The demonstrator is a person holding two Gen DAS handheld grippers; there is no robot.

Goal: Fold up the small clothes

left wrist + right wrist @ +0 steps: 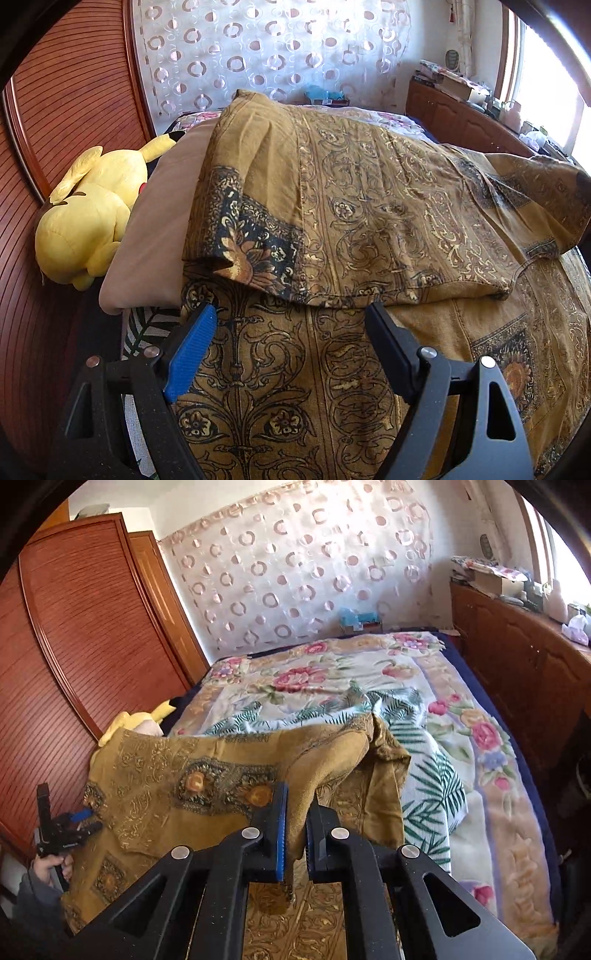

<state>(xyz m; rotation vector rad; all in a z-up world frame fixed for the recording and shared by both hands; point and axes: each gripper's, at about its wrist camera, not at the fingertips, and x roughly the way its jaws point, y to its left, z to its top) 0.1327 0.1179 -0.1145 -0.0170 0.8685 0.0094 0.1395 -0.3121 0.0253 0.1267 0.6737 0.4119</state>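
Two hand-held grippers work one mustard-gold patterned garment [369,206] spread on a bed with a floral blanket [491,738]. Beside the garment's near folded edge, the left gripper [291,325] hovers with jaws wide apart, holding nothing (probably ready to pin or take a corner). The right gripper [295,834] is clamped on a gathered fold of the garment, lifting it, likely to carry it across. A yellow plush toy [88,221] lies left of the garment.

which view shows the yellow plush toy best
The left wrist view: the yellow plush toy lies nearly whole beside the pillow. In the right wrist view only its ear tips poke out behind the mustard patterned cloth.
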